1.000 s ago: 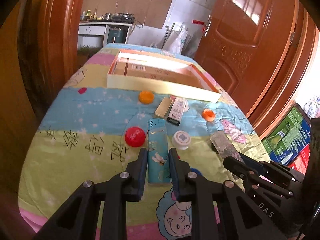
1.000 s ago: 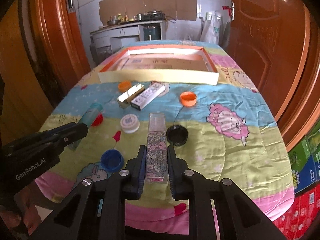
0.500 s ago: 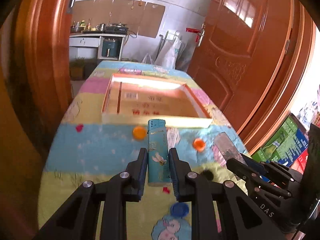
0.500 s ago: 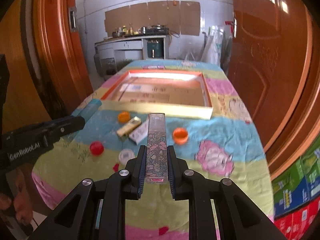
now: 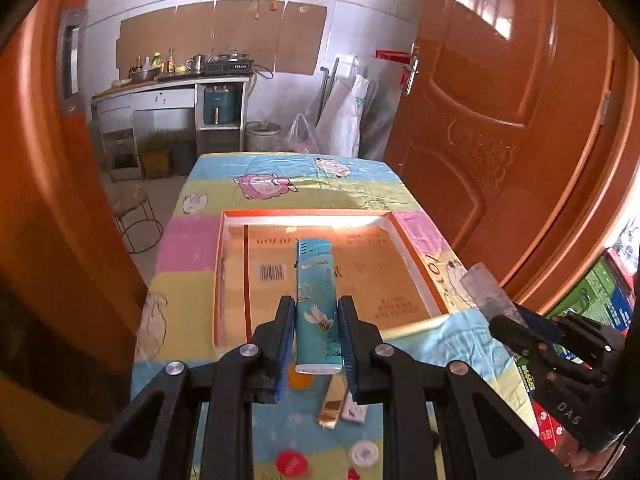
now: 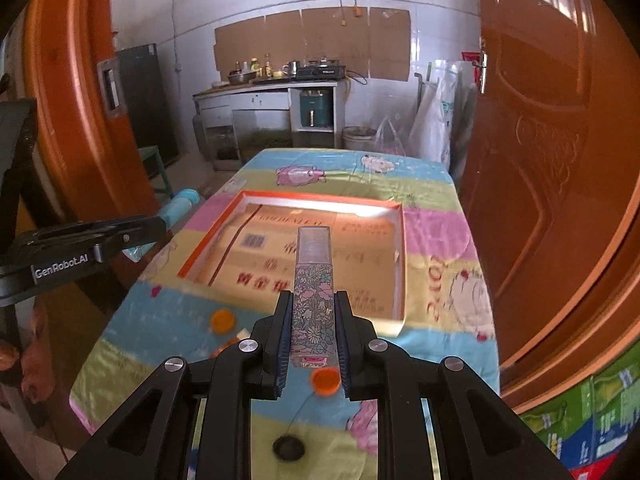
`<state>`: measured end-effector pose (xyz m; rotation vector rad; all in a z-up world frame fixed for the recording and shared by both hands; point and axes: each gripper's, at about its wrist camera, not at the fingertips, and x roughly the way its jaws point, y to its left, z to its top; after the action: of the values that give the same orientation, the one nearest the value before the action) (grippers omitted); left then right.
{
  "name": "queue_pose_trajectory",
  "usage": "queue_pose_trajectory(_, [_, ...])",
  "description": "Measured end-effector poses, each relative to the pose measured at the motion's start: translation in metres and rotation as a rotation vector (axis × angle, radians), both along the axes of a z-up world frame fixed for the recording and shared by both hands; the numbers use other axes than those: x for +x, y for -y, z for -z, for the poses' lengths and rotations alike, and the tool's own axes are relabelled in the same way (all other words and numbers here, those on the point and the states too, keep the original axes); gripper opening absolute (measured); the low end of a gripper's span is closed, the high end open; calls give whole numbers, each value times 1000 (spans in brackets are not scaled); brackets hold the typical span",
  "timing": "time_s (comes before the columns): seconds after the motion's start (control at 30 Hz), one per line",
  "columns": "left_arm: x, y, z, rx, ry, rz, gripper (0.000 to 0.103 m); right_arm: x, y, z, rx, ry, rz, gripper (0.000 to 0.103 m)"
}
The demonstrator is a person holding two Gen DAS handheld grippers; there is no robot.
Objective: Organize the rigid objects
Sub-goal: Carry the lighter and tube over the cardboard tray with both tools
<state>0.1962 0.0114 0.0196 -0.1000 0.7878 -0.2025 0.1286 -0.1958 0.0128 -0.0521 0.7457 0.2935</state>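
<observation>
My left gripper (image 5: 315,308) is shut on a teal lighter (image 5: 316,304) and holds it in the air over the near part of the shallow cardboard tray (image 5: 416,268). My right gripper (image 6: 311,304) is shut on a floral-patterned lighter (image 6: 313,304), raised before the same tray (image 6: 400,256). The right gripper with its lighter also shows at the right of the left wrist view (image 5: 486,298). The left gripper shows at the left of the right wrist view (image 6: 160,222).
Bottle caps lie on the patterned tablecloth: orange (image 6: 222,320), orange (image 6: 325,381), black (image 6: 289,447), red (image 5: 292,462), white (image 5: 363,453). Two small boxes (image 5: 340,402) lie near the tray. Wooden doors stand on both sides. Crates (image 5: 600,300) sit on the floor to the right.
Both grippers have lifted their lighters off the tablecloth and moved forward toward the tray. The caps and small boxes have dropped below the fingers in view.
</observation>
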Motion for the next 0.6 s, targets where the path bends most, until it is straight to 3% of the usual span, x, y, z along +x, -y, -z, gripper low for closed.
queue_pose_trajectory(0.33, [80, 1, 5, 67, -64, -50, 22, 82, 1, -5, 11, -61, 3, 20])
queue_pose_trajectory(0.6, [128, 6, 33, 81, -112, -53, 22, 143, -9, 20, 39, -134, -10, 20])
